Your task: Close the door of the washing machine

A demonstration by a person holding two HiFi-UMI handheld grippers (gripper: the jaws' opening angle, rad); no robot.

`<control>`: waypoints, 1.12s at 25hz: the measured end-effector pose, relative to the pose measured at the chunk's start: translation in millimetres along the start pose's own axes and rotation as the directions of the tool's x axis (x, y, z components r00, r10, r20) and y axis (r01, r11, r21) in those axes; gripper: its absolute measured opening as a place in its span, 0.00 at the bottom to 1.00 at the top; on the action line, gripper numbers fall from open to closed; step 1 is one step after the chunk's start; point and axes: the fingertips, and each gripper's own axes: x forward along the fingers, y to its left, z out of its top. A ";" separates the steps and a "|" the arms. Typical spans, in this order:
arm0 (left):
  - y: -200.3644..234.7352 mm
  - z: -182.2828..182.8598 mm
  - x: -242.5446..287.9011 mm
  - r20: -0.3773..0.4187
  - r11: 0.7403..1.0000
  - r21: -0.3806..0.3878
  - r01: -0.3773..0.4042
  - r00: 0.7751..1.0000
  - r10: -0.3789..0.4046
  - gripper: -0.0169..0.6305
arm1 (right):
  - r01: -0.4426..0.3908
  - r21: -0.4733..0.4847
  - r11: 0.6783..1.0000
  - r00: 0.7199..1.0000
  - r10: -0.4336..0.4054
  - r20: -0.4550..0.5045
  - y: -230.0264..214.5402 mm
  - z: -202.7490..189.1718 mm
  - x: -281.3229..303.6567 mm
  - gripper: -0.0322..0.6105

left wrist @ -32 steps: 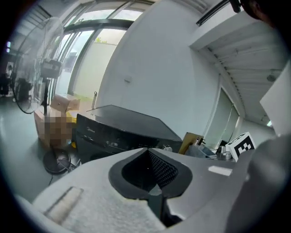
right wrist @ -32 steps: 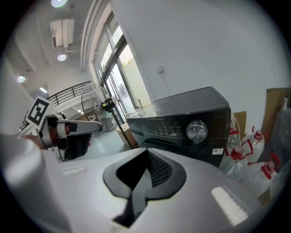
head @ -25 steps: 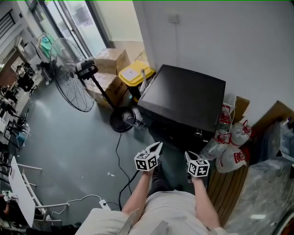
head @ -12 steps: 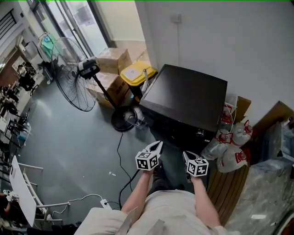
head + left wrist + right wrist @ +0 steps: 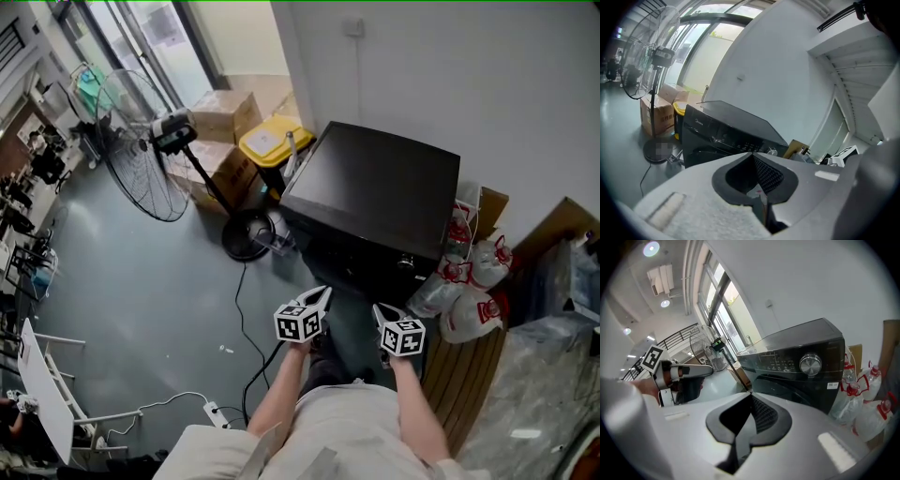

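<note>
The black front-loading washing machine [image 5: 380,192] stands against the white wall, its control strip and silver dial [image 5: 809,364] facing me. Its dark round door [image 5: 790,389] sits low on the front; I cannot tell whether it is fully latched. My left gripper [image 5: 320,296] hovers in front of the machine, shut and empty, its tips meeting [image 5: 753,153]. My right gripper [image 5: 379,310] hangs beside it, also shut with nothing between the jaws [image 5: 751,393]. Both are apart from the machine. The left gripper [image 5: 689,372] shows at the left of the right gripper view.
A standing fan [image 5: 131,155] with a round base [image 5: 246,234] is left of the machine, beside cardboard boxes [image 5: 225,120] and a yellow-lidded bin [image 5: 272,142]. Plastic bags [image 5: 473,286] and wooden boards [image 5: 469,384] crowd the right. A cable [image 5: 246,352] runs across the grey floor.
Both grippers stay shut and nearly where they were. Only the head view has shifted a little.
</note>
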 end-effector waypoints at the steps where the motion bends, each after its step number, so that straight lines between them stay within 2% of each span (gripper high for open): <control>1: 1.1 -1.1 -0.9 0.000 1.000 -0.001 -0.004 1.000 0.004 0.02 | 0.002 -0.005 1.000 1.000 -0.002 -0.005 0.2 -1.8 -0.4 0.05; 8: 4.6 -11.3 -4.5 -0.018 1.000 0.007 -0.030 0.999 0.031 0.02 | 0.005 0.005 1.000 1.000 -0.004 -0.009 -1.2 -4.9 -3.2 0.05; 13: 8.9 -14.1 -6.0 -0.045 0.992 0.091 -0.085 0.995 0.089 0.03 | -0.004 -0.048 0.999 0.999 0.002 -0.033 6.3 -5.7 1.5 0.05; 17: 7.3 -14.0 -4.1 -0.051 0.992 0.099 -0.076 0.995 0.081 0.03 | -0.007 -0.106 0.994 0.998 0.000 -0.062 13.7 -10.8 7.3 0.05; 22: 6.9 -18.1 -3.0 -0.076 0.993 0.096 -0.070 0.994 0.078 0.03 | -0.013 -0.099 0.995 0.999 0.010 -0.034 18.2 -5.8 7.3 0.05; 26: 2.6 -21.5 0.5 -0.110 0.978 0.193 -0.080 0.989 0.103 0.03 | -0.015 -0.101 0.995 0.999 0.011 -0.043 19.6 -8.2 8.8 0.05; 28: 1.0 -21.8 1.2 -0.117 0.974 0.214 -0.077 0.988 0.103 0.03 | -0.023 -0.101 0.995 0.999 0.018 -0.045 21.1 -8.9 9.3 0.05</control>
